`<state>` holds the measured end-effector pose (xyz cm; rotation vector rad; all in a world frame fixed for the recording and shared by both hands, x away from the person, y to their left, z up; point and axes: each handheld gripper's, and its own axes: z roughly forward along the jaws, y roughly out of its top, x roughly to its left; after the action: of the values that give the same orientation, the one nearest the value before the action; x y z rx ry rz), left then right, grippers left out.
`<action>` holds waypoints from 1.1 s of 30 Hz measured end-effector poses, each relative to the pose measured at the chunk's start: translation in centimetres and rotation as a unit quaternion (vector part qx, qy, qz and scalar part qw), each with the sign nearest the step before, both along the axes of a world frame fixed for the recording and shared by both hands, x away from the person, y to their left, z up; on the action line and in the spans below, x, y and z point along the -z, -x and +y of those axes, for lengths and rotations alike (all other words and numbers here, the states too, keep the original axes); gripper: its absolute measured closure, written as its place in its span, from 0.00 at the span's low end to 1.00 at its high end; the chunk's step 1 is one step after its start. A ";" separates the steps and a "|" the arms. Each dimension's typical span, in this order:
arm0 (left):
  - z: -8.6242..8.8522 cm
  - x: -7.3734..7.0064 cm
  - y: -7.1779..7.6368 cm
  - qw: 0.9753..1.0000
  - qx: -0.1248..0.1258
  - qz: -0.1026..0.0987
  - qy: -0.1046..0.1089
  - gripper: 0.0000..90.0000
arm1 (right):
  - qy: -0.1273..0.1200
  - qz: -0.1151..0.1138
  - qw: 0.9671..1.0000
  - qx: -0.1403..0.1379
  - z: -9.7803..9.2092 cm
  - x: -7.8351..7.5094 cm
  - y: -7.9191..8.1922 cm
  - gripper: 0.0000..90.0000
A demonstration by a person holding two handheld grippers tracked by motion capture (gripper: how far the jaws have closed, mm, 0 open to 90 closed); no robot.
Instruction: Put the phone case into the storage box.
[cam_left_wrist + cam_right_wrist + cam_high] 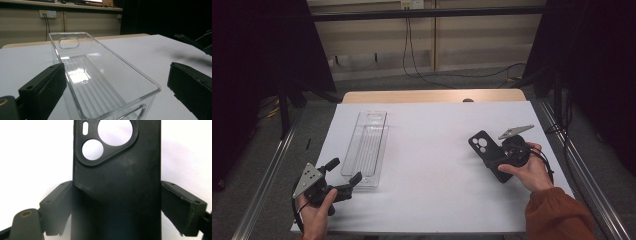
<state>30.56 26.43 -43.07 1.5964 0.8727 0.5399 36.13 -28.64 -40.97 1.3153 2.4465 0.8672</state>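
White table (437,165) underneath everything. On it, a clear tray (366,147), long and narrow, empty, just ahead of the left gripper (343,176). Left gripper low at the near left corner, gripped from behind by a hand (314,215), jaws spread wide and pointing toward the tray's near end; one jaw tip close to the tray's near right corner, whether touching cannot be told. From the left gripper view, tray (100,82) running straight away between the open jaws, ribbed floor bare, oval handle slot in the far wall, details lost from above. Right gripper (493,159) held in the right hand (529,172), angled up-left, jaws pinching a black phone case (486,150). From the right gripper view, case (117,190) clamped by its long sides, camera cutouts at the far end.
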 end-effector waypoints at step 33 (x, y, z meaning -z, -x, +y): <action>-1.1 -0.6 -0.1 0.999 0.047 0.005 -0.006 0.02 | -0.117 -0.140 0.983 -0.038 0.1 0.6 3.4 0.16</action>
<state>30.64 25.29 -42.49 1.6442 0.7976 0.4724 32.71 -28.55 -41.53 1.0856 2.2408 1.2962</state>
